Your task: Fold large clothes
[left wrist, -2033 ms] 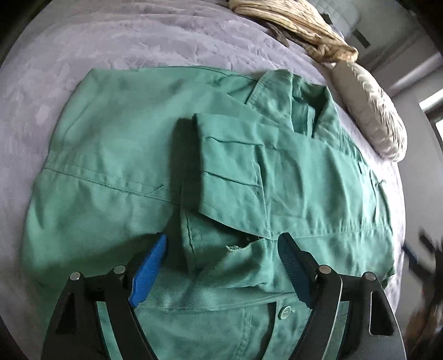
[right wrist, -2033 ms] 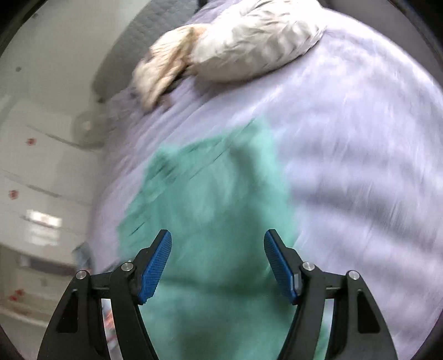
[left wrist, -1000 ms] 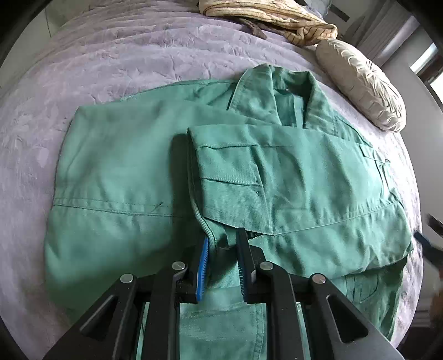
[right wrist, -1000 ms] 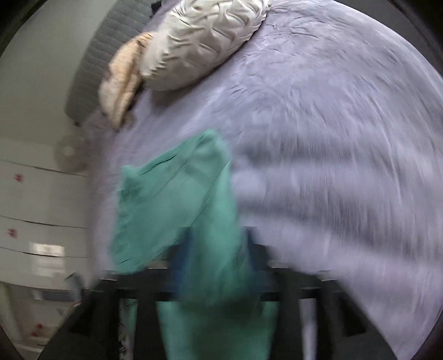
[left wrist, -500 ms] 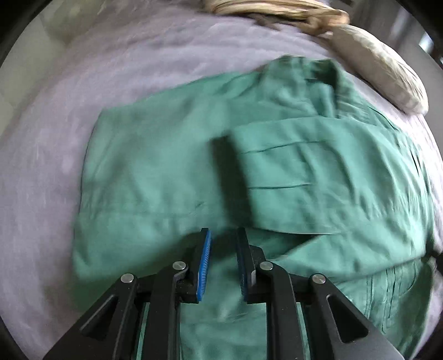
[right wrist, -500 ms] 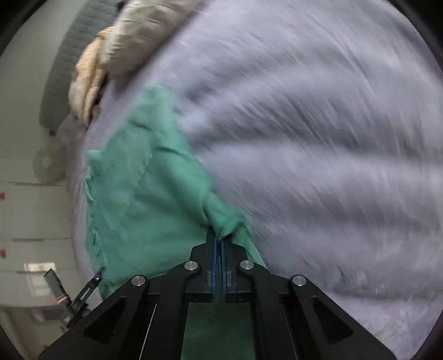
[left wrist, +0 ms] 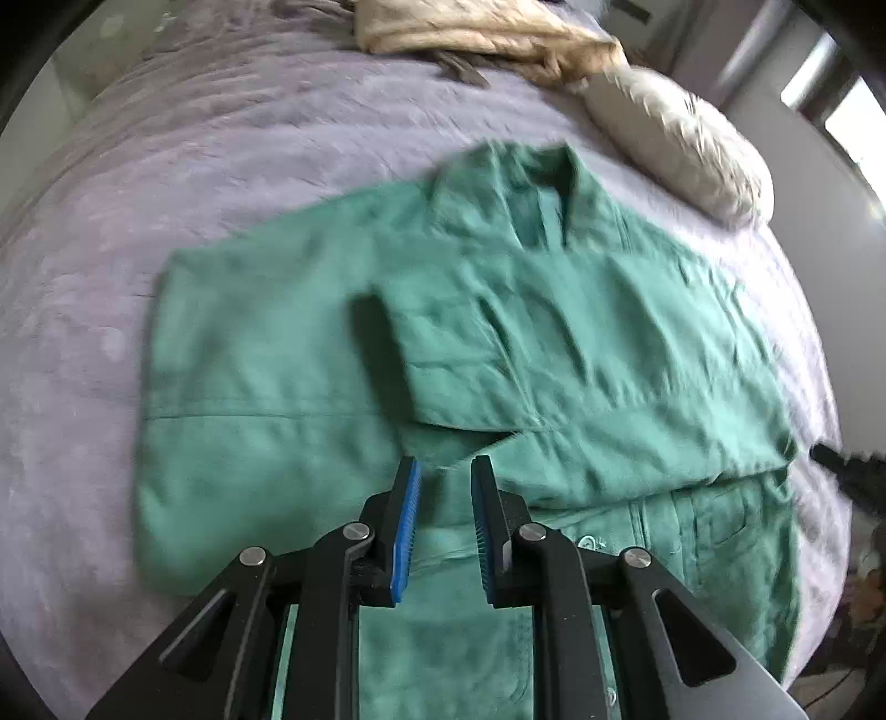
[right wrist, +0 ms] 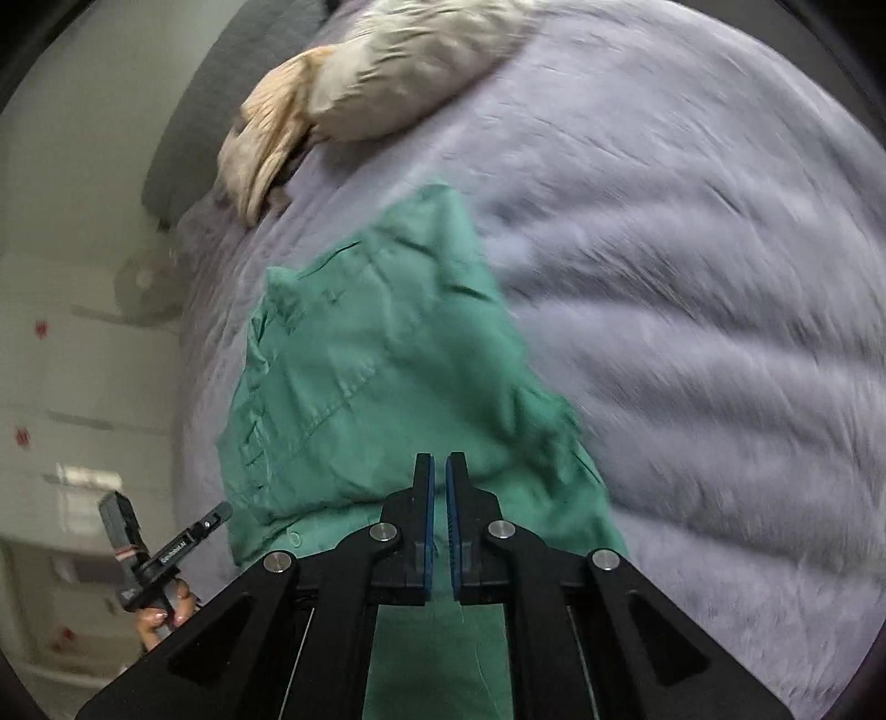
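A large green jacket (left wrist: 288, 354) lies spread on a lilac bedspread (left wrist: 166, 166), collar at the far side, with one sleeve (left wrist: 554, 354) folded across its front. My left gripper (left wrist: 443, 471) hovers above the jacket's lower middle, its blue-padded jaws a small gap apart with nothing between them. In the right wrist view the same jacket (right wrist: 360, 376) shows from its side edge. My right gripper (right wrist: 440, 465) is above that edge, its jaws nearly together with only a thin slit; no cloth shows between them.
A cream cushion (left wrist: 681, 138) and a beige bundled blanket (left wrist: 487, 27) lie at the head of the bed; the cushion also shows in the right wrist view (right wrist: 410, 66). The other hand-held gripper (right wrist: 160, 554) shows at the bed's left side, before white drawers.
Both grippers shut on the jacket, then came off it. The left jaws have opened slightly and lifted back; the right gripper no longer holds the jacket's edge, which has dropped flat.
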`<move>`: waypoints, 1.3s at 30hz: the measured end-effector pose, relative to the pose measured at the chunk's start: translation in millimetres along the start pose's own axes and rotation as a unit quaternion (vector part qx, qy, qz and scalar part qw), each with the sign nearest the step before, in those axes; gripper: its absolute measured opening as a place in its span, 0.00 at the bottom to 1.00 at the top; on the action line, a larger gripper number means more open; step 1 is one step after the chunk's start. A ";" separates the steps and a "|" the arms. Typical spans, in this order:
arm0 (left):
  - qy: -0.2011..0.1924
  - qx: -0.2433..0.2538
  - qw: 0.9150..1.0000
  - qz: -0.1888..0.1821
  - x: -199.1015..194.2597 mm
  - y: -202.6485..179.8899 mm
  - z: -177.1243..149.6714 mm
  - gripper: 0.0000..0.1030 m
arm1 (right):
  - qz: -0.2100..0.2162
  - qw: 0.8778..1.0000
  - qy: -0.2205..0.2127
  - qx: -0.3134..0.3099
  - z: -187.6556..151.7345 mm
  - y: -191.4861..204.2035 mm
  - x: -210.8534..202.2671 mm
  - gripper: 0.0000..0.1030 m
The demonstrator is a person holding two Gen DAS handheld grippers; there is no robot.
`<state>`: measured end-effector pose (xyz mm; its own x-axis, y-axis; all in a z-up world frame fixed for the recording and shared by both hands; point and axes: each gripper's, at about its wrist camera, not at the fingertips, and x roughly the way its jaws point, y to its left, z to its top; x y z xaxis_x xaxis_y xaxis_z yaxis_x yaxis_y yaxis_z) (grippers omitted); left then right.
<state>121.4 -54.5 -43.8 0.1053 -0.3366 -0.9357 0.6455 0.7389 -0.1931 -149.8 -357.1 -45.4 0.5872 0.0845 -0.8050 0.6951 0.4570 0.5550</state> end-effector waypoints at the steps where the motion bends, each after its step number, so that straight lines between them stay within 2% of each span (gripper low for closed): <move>1: 0.010 0.000 1.000 0.009 11.2 -3.7 -0.6 0.20 | -0.011 1.000 0.003 -0.007 2.0 2.5 5.0 0.07; 3: 0.030 -0.014 0.999 0.025 33.6 -0.6 -4.3 0.20 | -0.037 0.999 0.016 -0.015 7.1 1.3 26.7 0.07; 5: 0.031 -0.042 0.999 0.002 39.3 11.5 -5.8 0.23 | -0.073 0.997 0.034 -0.013 10.0 -7.8 45.4 0.07; 6: 0.033 -0.055 0.998 -0.012 36.7 17.9 -6.1 0.23 | -0.089 0.995 0.049 -0.008 9.9 -16.6 56.1 0.00; 7: 0.032 -0.059 0.998 -0.011 31.7 22.3 -6.8 0.23 | -0.082 0.995 0.055 -0.001 9.5 -26.2 62.3 0.00; 10: 0.032 -0.043 0.997 0.050 17.1 31.4 -11.3 0.23 | -0.054 0.997 0.055 0.022 10.6 -37.9 54.3 0.00; 17: 0.051 -0.050 0.994 0.088 -24.2 50.8 -40.7 0.23 | -0.038 0.997 0.074 0.000 -3.9 -26.5 10.0 0.03; 27: 0.068 -0.068 0.988 0.123 -63.5 20.9 -89.3 0.23 | -0.040 0.990 0.121 -0.052 -43.8 -1.2 -8.3 0.03; 28: 0.065 -0.072 0.988 0.121 -66.5 17.9 -94.0 0.39 | -0.038 0.990 0.126 -0.056 -45.7 -0.8 -9.4 0.03; 29: 0.064 -0.079 0.988 0.120 -63.1 12.3 -92.9 0.91 | -0.036 0.989 0.131 -0.062 -47.1 1.0 -9.0 0.04; 30: 0.060 -0.089 0.986 0.128 -68.1 9.4 -97.6 1.00 | -0.035 0.988 0.136 -0.070 -49.3 4.3 -8.9 0.07; 32: 0.043 -0.092 0.985 0.138 -77.5 -0.1 -105.1 0.99 | -0.034 0.986 0.142 -0.080 -51.7 9.3 -9.5 0.30; 33: 0.047 -0.092 0.985 0.136 -80.7 -4.6 -108.8 0.99 | -0.032 0.986 0.143 -0.084 -52.6 11.7 -9.9 0.59; 34: 0.049 -0.093 0.985 0.137 -83.8 -7.6 -112.4 0.99 | -0.027 0.986 0.141 -0.090 -53.4 15.0 -11.3 0.74; 37: 0.052 -0.089 0.984 0.146 -93.5 -18.3 -124.8 0.99 | -0.018 0.984 0.143 -0.108 -55.4 24.1 -12.9 0.74; 39: 0.053 -0.090 0.983 0.154 -87.8 -13.5 -120.7 0.99 | -0.010 0.983 0.144 -0.117 -57.3 28.1 -13.7 0.76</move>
<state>12.1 35.5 5.4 0.1891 -0.0263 -0.9816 0.4498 0.8909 0.0628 -162.1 -294.7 -30.7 0.4085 0.3058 -0.8600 0.5713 0.6492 0.5022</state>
